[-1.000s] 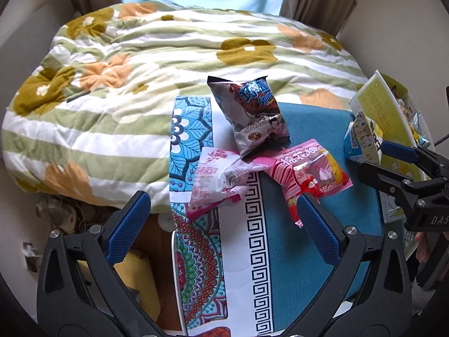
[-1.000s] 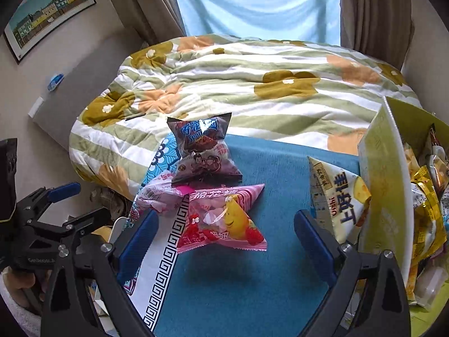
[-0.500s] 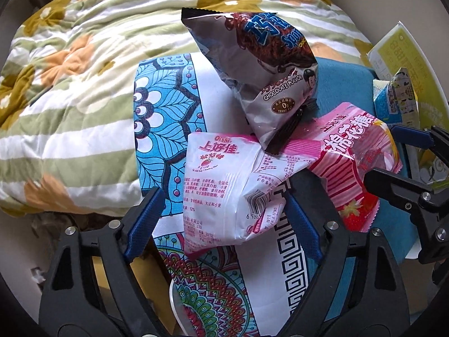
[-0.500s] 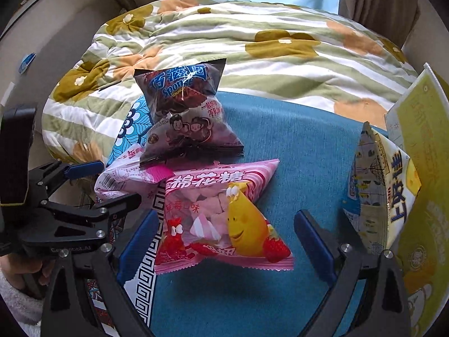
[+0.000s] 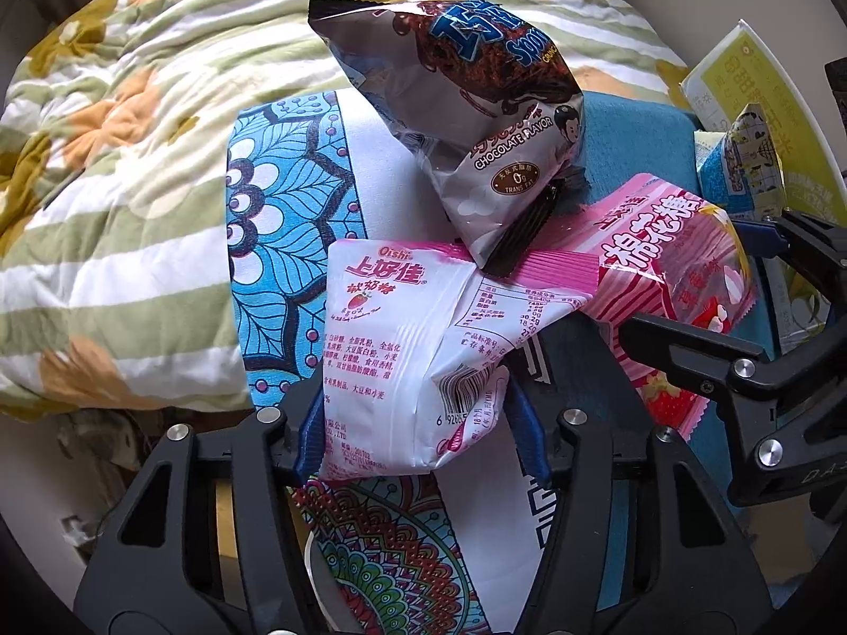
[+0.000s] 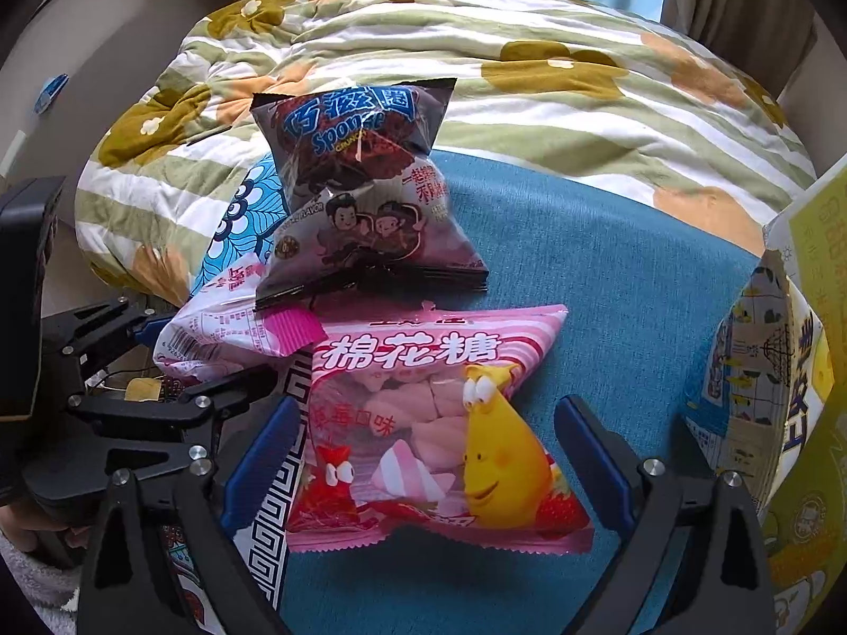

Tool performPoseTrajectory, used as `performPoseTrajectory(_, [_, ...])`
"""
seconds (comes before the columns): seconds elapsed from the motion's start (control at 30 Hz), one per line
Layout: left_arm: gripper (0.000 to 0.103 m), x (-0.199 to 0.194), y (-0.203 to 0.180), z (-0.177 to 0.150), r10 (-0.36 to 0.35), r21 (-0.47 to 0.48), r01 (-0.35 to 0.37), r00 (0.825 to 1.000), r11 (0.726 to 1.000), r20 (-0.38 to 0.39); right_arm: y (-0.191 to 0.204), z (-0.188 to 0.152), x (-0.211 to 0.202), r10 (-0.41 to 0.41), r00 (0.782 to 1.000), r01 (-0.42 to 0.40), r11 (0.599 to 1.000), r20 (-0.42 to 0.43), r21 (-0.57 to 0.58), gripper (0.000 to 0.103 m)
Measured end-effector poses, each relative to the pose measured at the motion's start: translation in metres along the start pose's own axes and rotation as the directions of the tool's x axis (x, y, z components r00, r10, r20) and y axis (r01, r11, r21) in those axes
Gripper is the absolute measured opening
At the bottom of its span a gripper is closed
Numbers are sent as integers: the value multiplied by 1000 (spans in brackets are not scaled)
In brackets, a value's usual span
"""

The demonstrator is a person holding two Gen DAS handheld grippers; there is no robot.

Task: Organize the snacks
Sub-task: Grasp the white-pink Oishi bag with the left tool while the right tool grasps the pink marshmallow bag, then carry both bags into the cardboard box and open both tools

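Three snack packets lie bunched together on a patterned cloth over the surface.

In the left wrist view, the left tongs [image 5: 418, 423] are closed on the near end of the white and pink Oishi packet [image 5: 418, 349], their blue pads pressed against its two sides. A chocolate Sponge Crunch bag [image 5: 466, 121] lies behind it, its dark bottom seam resting over the white packet's pink edge. The pink marshmallow packet [image 5: 667, 275] sits to the right, touching both. The right tongs [image 5: 751, 317] reach in from the right, one finger across the marshmallow packet's near part. A flowered quilt [image 5: 116, 169] covers the bed behind.

In the right wrist view, the right tongs [image 6: 429, 455] stand open, a blue pad on each side of the marshmallow packet [image 6: 429, 423], neither clearly touching it. The chocolate bag [image 6: 365, 196] lies just beyond, and the white packet [image 6: 222, 323] sits at left between the fingers of the left tongs [image 6: 201, 354]. A blue and yellow snack bag [image 6: 762, 386] leans against a yellow box [image 6: 820, 243] at right.
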State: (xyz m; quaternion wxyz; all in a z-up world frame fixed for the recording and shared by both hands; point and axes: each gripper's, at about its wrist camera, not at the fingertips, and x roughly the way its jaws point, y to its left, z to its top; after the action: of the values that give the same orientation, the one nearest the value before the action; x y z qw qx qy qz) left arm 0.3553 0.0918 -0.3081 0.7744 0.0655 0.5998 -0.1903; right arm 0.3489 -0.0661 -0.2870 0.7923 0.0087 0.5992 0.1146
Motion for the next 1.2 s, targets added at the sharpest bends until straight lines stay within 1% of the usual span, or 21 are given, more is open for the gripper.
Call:
performPoseTrajectory(0.43, [52,-7,-4,-24,1,-3,-1,1000,1000,-31,1,-2,10,-24,999,24,999,-26,-24,96])
performPoseTrajectory(0.63, [52,-9,-7,-33,-4,-9,3,999,1000,-37,4,-4,11,-28,999,27,999,-26,-35,90])
performPoseTrajectory(0.7, [51,-10,-8,-36,-4,-11,4,999,1000,-35,3,-5,10,-26,999,25,999,-25,-28,86])
performPoseTrajectory(0.87, [51,-13,-11,-43,-4,-17,4,999,1000,-32,2,-9,7,-31,999,30,999,-27,-27,71])
performPoseTrajectory(0.93, [51,-14,-12,-45,-3,-16,2,1000,1000,-31,3,-11,5,-39,999,38,999,-21,-34,68])
performPoseTrajectory(1.2, [50,-29,-21,-54,-4,-14,4,1000,1000,-14,1,-30,-8,-38,999,38,999,-11,-21,66])
